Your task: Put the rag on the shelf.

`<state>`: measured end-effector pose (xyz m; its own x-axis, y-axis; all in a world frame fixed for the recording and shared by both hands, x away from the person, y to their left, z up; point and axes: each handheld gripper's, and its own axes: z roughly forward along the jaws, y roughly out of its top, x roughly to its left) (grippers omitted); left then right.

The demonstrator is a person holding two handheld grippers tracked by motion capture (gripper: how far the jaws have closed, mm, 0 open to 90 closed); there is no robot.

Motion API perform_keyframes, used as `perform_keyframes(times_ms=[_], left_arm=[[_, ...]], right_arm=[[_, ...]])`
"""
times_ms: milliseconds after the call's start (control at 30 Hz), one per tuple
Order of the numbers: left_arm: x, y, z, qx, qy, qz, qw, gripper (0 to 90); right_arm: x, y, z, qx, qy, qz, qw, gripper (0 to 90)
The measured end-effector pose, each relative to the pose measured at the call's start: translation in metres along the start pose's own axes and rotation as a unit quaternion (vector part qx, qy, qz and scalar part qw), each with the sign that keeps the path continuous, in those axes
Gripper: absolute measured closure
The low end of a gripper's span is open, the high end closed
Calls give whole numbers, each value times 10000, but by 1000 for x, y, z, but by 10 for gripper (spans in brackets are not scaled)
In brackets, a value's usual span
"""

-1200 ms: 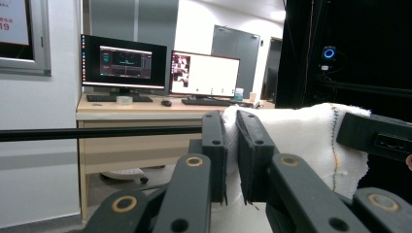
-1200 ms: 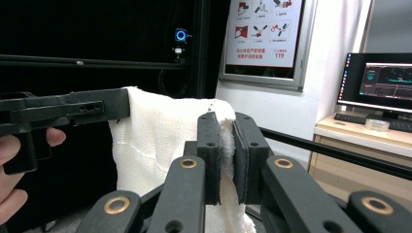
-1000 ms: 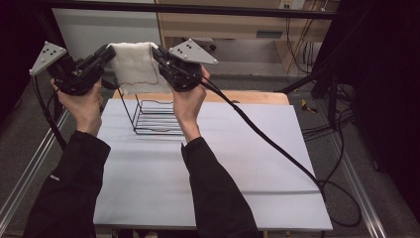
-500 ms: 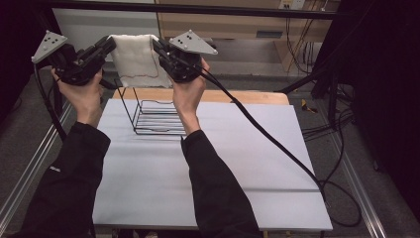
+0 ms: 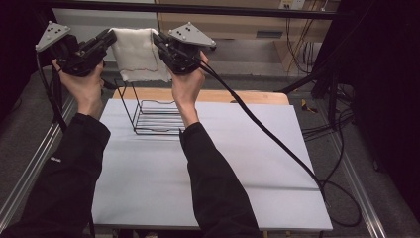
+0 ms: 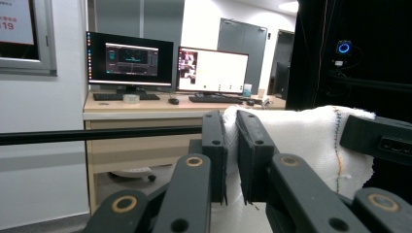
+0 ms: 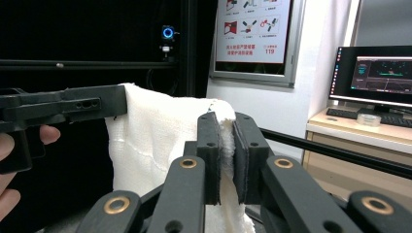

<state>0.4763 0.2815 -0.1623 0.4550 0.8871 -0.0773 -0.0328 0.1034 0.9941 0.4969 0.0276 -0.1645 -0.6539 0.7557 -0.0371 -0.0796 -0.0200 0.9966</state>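
Above wire rack (image 5: 154,117), towel (image 5: 137,55) corner-pinched, hanging free

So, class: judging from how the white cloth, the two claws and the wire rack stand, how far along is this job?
Done: both top corners are pinched, one in the left claw, one in the right claw. In hand: the white cloth hangs spread between them, above the black wire rack on the table. Left, probably: lowering it onto the rack and letting go.

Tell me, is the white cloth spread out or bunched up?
Spread out: the cloth hangs flat between the left tongs and right tongs, each pinching a top corner.
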Motion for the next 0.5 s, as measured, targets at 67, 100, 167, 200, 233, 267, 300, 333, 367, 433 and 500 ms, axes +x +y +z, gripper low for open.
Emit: perform_keyframes(times_ms=[67, 100, 167, 200, 233, 267, 300, 333, 367, 433, 500], left_arm=[[0, 0, 3, 28, 4, -12, 10000, 825], [1, 0, 4, 41, 14, -7, 10000, 825], [2, 1, 8, 94, 50, 65, 9999, 824], [2, 2, 9, 90, 54, 72, 9999, 825], [3, 3, 10, 85, 61, 83, 9999, 825], [3, 3, 11, 93, 79, 98, 9999, 825], [4, 3, 12, 101, 80, 97, 9999, 825], [5, 3, 13, 125, 86, 99, 9998, 824], [6, 2, 14, 131, 85, 94, 9998, 824], [8, 1, 16, 134, 74, 82, 9998, 825], [9, 0, 18, 131, 71, 99, 9998, 825]], right_arm=[[-2, 0, 1, -16, -14, 3, 10000, 829], [-3, 0, 2, -3, -28, 17, 10000, 829], [-6, -1, 5, 25, -21, 26, 10000, 829], [-7, -2, 6, 28, -22, 30, 10000, 829], [-8, -3, 7, 29, -17, 46, 10000, 829], [-8, -3, 8, 24, -10, 58, 10000, 829], [-9, -4, 10, 19, -1, 50, 10000, 829], [-10, -5, 11, 32, 2, 82, 10000, 829], [-10, -5, 12, 31, 2, 97, 9999, 829], [-12, -6, 13, 41, 14, 112, 9999, 829], [-13, -6, 15, 41, 16, 107, 9999, 828]])
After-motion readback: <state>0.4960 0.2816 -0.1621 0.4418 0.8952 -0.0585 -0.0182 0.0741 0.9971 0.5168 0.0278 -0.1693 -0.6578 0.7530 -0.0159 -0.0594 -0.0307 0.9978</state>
